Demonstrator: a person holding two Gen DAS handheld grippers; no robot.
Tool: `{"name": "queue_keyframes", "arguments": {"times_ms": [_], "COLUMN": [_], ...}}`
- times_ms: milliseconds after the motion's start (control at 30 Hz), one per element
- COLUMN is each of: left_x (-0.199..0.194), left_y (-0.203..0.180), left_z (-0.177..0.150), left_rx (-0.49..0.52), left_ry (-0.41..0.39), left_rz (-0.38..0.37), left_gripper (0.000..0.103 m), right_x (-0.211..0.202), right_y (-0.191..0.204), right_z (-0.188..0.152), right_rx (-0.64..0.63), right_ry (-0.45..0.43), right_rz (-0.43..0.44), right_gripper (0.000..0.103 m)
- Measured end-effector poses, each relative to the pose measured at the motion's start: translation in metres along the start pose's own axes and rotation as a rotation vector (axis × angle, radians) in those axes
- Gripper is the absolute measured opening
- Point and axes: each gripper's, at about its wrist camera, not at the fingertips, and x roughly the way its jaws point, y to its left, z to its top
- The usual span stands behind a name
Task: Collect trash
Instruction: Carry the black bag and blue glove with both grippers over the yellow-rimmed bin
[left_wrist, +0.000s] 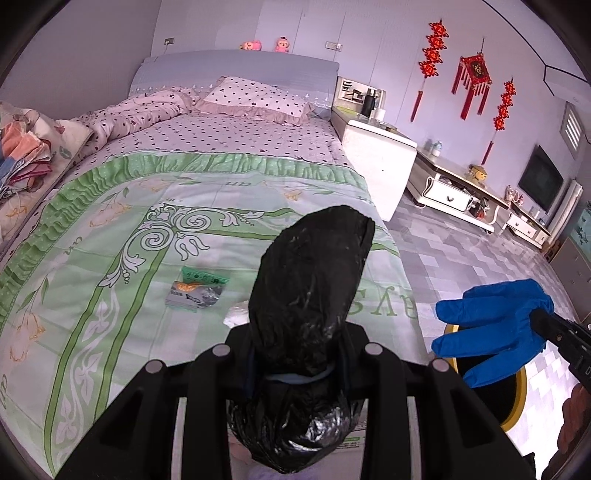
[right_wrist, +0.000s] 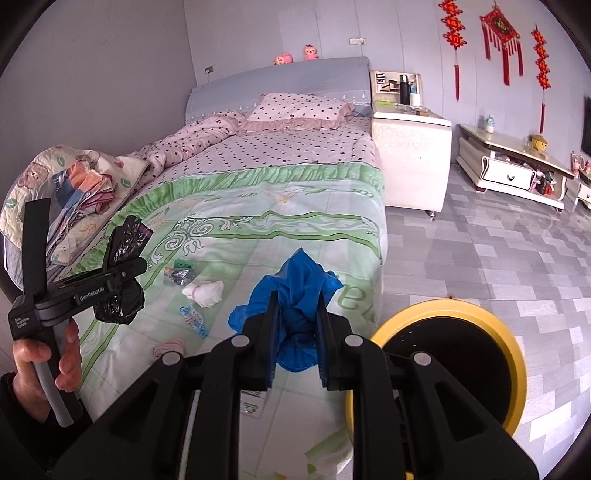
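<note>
My left gripper (left_wrist: 299, 354) is shut on a black plastic bag (left_wrist: 314, 280) and holds it above the green bedspread (left_wrist: 110, 229); the left gripper also shows in the right wrist view (right_wrist: 122, 258). My right gripper (right_wrist: 297, 314) is shut on a crumpled blue glove (right_wrist: 299, 284) at the bed's foot, left of the yellow-rimmed trash bin (right_wrist: 454, 317). The glove also shows in the left wrist view (left_wrist: 491, 325). On the bed lie a green and silver wrapper (left_wrist: 197, 290), a white tissue wad (right_wrist: 205, 291), a small blue wrapper (right_wrist: 194, 317) and a pink scrap (right_wrist: 168, 349).
A dotted quilt and pillow (right_wrist: 295, 109) lie at the head of the bed. Folded clothes (right_wrist: 81, 188) sit on the bed's left edge. A white nightstand (right_wrist: 410, 158) and a low TV cabinet (right_wrist: 513, 166) stand on the tiled floor to the right.
</note>
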Motion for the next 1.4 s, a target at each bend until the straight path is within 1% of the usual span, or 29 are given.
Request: {"name": "queue_keyframes", "arguments": {"times_ms": [600,900,1200,1400], "left_x": [0.030,0.053,0.083,0.098], "left_y": [-0.109,-0.167,-0.221,-0.237], "left_z": [-0.004,-0.015,-0.036,-0.049], "left_rx": [0.103,0.163,0.221,0.234], "left_ry": [0.042,0.089,0.154,0.194], "left_rz": [-0.147,-0.212,-0.251,-0.260], "left_gripper": [0.030,0.030,0.030,0.030], "right_x": [-0.022,-0.031,-0.032,-0.029], "right_y": [-0.088,-0.137,-0.179,-0.197], "right_z": [-0.008,-0.017,-0.035,-0.046], "right_rx": [0.078,0.125,0.181,0.217], "right_ry": [-0.008,0.000,0.019,0.030], "right_rz": [-0.111,-0.173,-0.205,-0.218], "right_gripper": [0.017,0.017,0.017,0.017]}}
